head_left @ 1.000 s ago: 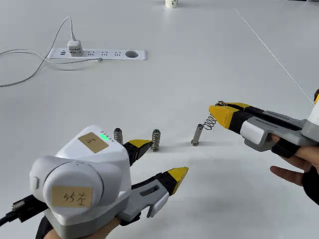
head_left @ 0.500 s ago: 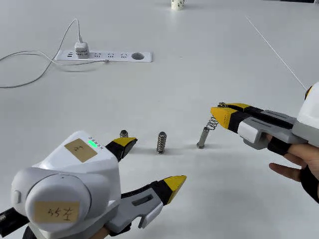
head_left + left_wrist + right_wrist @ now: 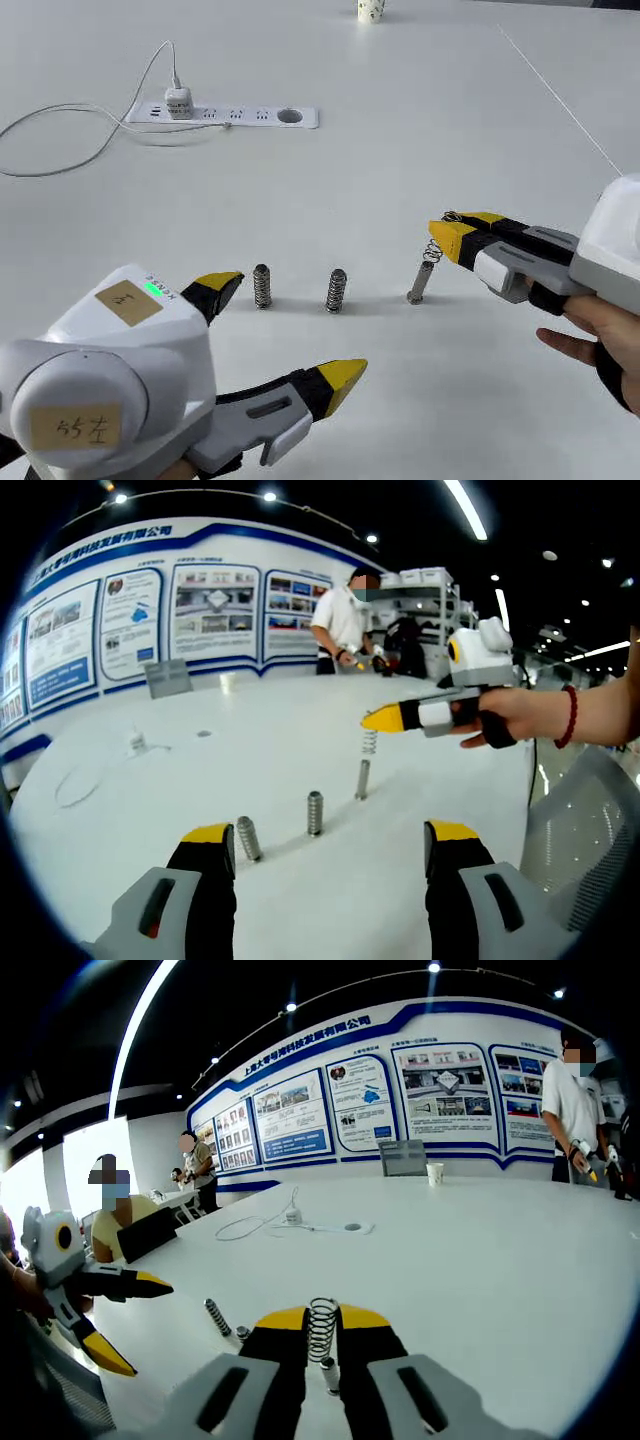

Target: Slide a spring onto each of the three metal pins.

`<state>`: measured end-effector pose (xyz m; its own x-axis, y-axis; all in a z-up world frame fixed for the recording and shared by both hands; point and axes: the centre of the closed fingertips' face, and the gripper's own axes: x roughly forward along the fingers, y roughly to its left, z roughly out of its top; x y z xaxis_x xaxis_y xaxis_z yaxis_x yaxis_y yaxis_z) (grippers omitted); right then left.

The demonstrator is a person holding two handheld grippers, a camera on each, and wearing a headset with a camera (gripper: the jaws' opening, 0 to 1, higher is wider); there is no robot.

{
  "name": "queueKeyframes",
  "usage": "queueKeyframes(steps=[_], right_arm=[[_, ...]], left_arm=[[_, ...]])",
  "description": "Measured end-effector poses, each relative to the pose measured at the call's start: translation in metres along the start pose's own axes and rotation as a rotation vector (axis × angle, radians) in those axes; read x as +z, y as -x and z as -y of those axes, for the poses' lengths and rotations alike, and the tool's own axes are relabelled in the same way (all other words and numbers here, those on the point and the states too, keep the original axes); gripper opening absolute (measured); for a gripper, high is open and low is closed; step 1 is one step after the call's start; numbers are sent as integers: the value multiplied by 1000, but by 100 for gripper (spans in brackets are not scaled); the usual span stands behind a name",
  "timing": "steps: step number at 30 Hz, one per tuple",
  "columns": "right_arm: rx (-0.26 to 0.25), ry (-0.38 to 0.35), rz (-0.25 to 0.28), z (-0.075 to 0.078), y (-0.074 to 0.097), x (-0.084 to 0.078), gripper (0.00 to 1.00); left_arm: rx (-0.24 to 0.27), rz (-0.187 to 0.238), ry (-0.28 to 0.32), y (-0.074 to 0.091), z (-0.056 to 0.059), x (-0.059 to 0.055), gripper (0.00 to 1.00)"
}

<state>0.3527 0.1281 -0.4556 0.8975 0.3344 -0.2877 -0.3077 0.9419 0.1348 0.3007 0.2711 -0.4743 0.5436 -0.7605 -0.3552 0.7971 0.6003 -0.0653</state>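
Observation:
Three metal pins stand in a row on the white table. The left pin [image 3: 262, 286] and the middle pin [image 3: 337, 290] each carry a spring. The right pin [image 3: 420, 282] is bare and leans slightly. My right gripper [image 3: 447, 236] is shut on a spring [image 3: 432, 248], which hangs tilted just above that pin's top. In the right gripper view the spring [image 3: 321, 1330] stands between the jaws with the pin's top [image 3: 327, 1365] below it. My left gripper [image 3: 283, 328] is open and holds nothing, near the left pin [image 3: 247, 837].
A white power strip [image 3: 225, 115] with a plugged charger and a cable lies at the back left. A paper cup [image 3: 371, 10] stands at the far edge. People stand beyond the table [image 3: 345, 620].
The head camera has shifted. My left gripper has drawn back toward me, away from the pins. The right gripper has brought the spring's lower end closer over the bare pin.

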Motion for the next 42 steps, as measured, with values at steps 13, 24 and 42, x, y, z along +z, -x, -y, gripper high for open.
queueKeyframes(steps=[13, 24, 42], right_arm=[[-22, 35, -21, 6, -5, -13, 12], [-39, 76, -33, 3, -7, -21, 12], [-48, 121, -97, 2, -11, -43, 12]], left_arm=[[30, 12, 54, 7, -16, -2, 88], [35, 3, 46, 8, -18, -3, 90], [33, -20, 48, 7, -18, -8, 87]])
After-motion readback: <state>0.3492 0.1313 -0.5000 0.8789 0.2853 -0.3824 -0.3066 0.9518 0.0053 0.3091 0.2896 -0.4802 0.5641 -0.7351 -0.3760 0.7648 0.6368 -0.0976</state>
